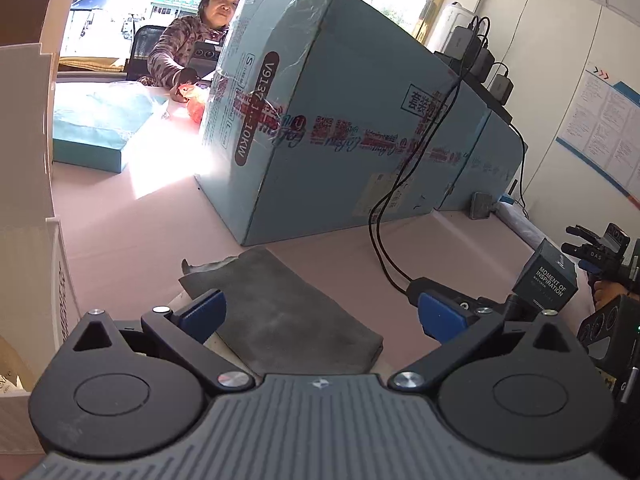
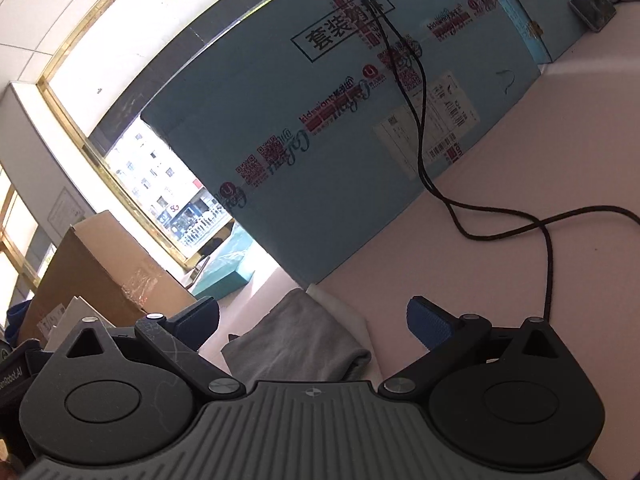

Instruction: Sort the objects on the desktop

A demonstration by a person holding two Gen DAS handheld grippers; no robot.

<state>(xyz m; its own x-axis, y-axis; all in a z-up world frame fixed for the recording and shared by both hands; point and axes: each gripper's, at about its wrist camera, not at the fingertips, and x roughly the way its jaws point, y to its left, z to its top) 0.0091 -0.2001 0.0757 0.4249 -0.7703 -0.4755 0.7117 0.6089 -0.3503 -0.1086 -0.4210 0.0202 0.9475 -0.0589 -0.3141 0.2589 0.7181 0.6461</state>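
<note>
A folded grey cloth (image 1: 288,316) lies on the pink table directly below my left gripper (image 1: 320,314), which is open with its blue pads on either side of the cloth. In the right wrist view the same grey cloth (image 2: 296,340) lies low between the fingers of my right gripper (image 2: 316,320), also open and holding nothing. A small dark box (image 1: 546,280) printed "MOMENT OF INSPIRATION" stands tilted beyond the left gripper's right finger. A black plug (image 1: 424,286) on cables rests beside that finger.
A large teal carton (image 1: 340,120) (image 2: 360,120) blocks the far side. White boxes (image 1: 24,160) stand on the left, near a brown cardboard box (image 2: 92,280). Black cables (image 2: 548,264) cross the table. A seated person (image 1: 180,48) works beyond a flat teal box (image 1: 100,124). A hand (image 1: 608,292) holds black gear at right.
</note>
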